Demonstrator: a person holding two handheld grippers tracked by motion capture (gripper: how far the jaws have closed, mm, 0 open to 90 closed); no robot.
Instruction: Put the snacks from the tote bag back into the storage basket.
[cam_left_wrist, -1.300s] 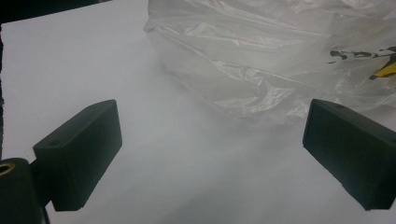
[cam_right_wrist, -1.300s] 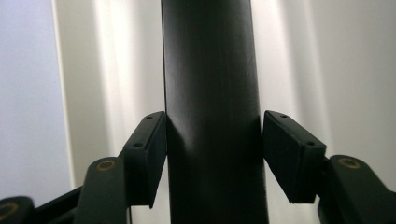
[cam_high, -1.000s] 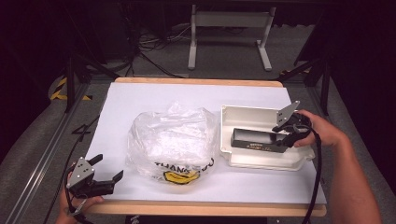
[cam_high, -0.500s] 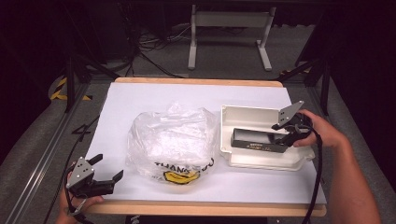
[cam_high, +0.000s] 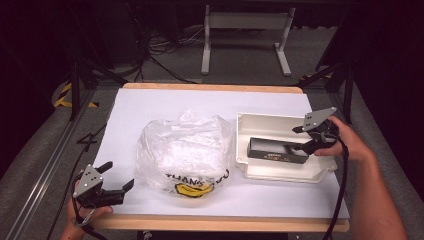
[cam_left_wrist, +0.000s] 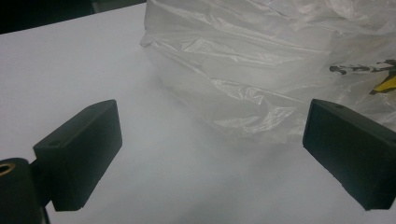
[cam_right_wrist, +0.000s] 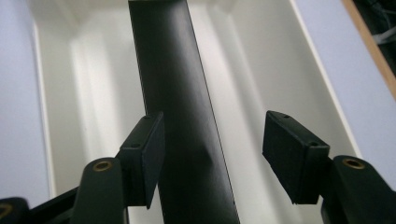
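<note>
We see our right gripper (cam_right_wrist: 212, 154) over the white tray (cam_high: 260, 123), its jaws having just been opening; the black box (cam_right_wrist: 177, 93) lies in the tray between them, a gap showing at 1 pad; our left gripper (cam_left_wrist: 210, 158) hovers near the table's front-left corner, jaws wide, empty, beside the clear plastic bag (cam_high: 185, 150).

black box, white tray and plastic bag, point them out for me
black box (cam_high: 278, 150), high view, middle of its top face
white tray (cam_high: 265, 121), high view, far rim
plastic bag (cam_high: 182, 150), high view, crumpled middle
</note>
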